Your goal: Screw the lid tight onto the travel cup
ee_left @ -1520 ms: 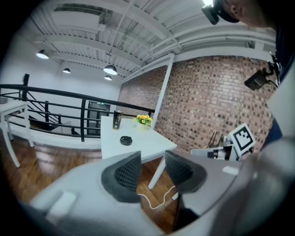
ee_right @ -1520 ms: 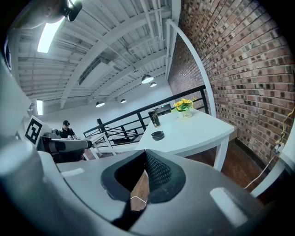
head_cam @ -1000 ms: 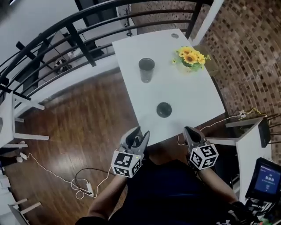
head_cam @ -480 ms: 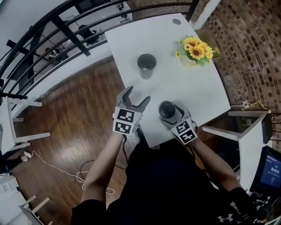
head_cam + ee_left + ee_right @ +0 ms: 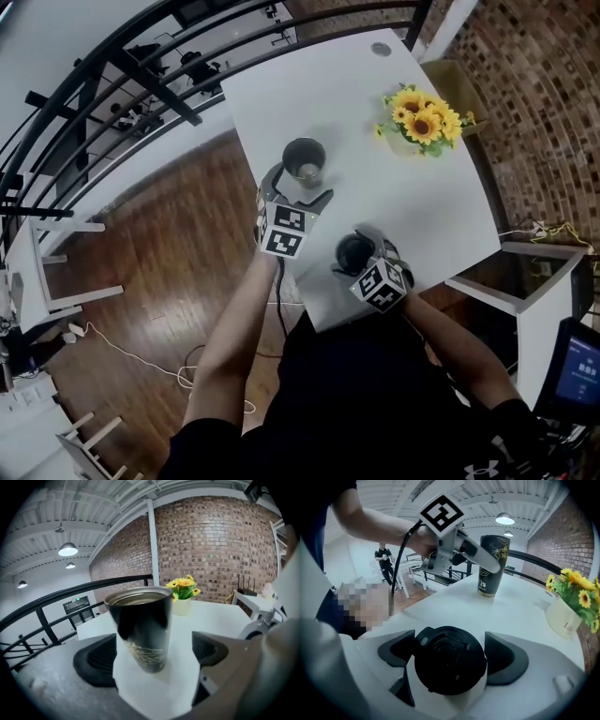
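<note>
The dark travel cup (image 5: 304, 161) stands upright and uncapped on the white table (image 5: 375, 169). My left gripper (image 5: 300, 185) has reached it. In the left gripper view the cup (image 5: 140, 630) sits between the opening jaws, and the pads (image 5: 96, 660) do not press on it. The round black lid (image 5: 354, 251) lies flat near the table's front edge. My right gripper (image 5: 358, 253) straddles it, its jaws also opening. In the right gripper view the lid (image 5: 450, 660) fills the gap between the pads (image 5: 506, 658) but is not squeezed. The cup (image 5: 491, 566) shows behind it.
A white vase of sunflowers (image 5: 422, 117) stands at the table's far right, also visible as the vase (image 5: 567, 613). A black railing (image 5: 112, 66) runs along the left above the wooden floor (image 5: 159, 281). A white side desk (image 5: 539, 291) sits at the right.
Both grippers moved forward from near my body onto the table. The left came up to the cup, the right came around the lid. Both sets of jaws have spread wider.
</note>
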The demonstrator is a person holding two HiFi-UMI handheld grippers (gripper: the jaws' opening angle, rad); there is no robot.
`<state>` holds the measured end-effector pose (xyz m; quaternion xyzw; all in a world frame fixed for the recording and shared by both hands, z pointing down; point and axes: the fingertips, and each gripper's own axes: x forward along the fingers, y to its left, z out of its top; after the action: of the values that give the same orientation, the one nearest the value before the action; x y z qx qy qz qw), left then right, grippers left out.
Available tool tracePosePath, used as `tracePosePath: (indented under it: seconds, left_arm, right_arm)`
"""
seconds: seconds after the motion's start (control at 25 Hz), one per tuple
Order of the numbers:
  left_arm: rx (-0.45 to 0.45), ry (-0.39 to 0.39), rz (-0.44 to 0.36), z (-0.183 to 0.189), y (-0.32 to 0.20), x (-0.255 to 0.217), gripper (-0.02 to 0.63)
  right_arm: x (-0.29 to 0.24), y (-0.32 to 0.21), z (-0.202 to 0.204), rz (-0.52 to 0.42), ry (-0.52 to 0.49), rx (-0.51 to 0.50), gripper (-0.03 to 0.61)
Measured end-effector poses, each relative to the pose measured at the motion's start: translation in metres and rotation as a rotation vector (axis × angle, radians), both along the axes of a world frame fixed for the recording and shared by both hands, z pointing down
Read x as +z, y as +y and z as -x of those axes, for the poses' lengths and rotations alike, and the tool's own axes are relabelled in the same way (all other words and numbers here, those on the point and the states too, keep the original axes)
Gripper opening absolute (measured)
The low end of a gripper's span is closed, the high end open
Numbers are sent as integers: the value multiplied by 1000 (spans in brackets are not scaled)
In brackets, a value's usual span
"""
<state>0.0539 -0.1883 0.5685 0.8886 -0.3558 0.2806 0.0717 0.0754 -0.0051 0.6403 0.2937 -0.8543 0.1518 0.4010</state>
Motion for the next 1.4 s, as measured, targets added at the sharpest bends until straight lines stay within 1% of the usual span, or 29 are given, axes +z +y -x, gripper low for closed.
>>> tracePosePath:
  seconds: [0.08,0.16,0.2,0.24,0.28,0.32,0.4,0.52,0.64,0.76,0.84,0.96,1.08,1.16,1.24,1.32,1.4]
  left_arm:
    - [-28,30,11,-2,-14,-1,492]
    - [-37,58,14,-8,-26,-4,488]
    - [-36,67,15,-10,-29,-5,462]
    - [-33,68,15,-11,-30,-6,411]
    - [-27,63,12,-11,-28,-7,410]
    - [-16,54,9,-9,-22,-8,410]
    - [9,48,2,-5,-6,-11,410]
    - [32,84,25,1,33,-13,410]
    - [57,83,36,2,72,-9,410]
    - [51,85,7,5,83,-7,408]
    - [39,100,10,7,82,-6,410]
    - [48,111,29,5,76,-5,410]
    - [57,87,14,5,74,-3,411]
    - [57,57,7,7,76,3,414]
    - [42,58,12,11,79,4,447]
    - [19,76,9,17,82,-3,448]
    - [6,91,-1,20,85,-10,448]
  right_arm:
    - [2,-2,6,-1,2,-12,454]
    - [3,-7,5,1,4,-10,454]
    - [4,-8,4,5,4,-9,456]
    - [3,-10,3,13,-4,-3,460]
    - [2,-11,1,26,-22,12,460]
    - [1,-12,-2,44,-49,42,460]
    - [1,-17,-13,87,-115,134,459]
    - [2,-27,-41,129,-176,272,459]
    - [3,-38,-69,158,-240,391,459]
    - [-17,-57,-84,155,-325,479,459]
    - [-47,-74,-86,110,-371,492,459]
    - [-114,-104,-72,-5,-443,435,459]
    - [-180,-129,-38,-102,-497,299,459]
    - [-208,-136,-9,-129,-505,189,459]
    - [-220,-136,19,-139,-484,80,459]
    - [-219,-132,45,-146,-430,-25,459]
    - [-208,-126,64,-149,-352,-128,459]
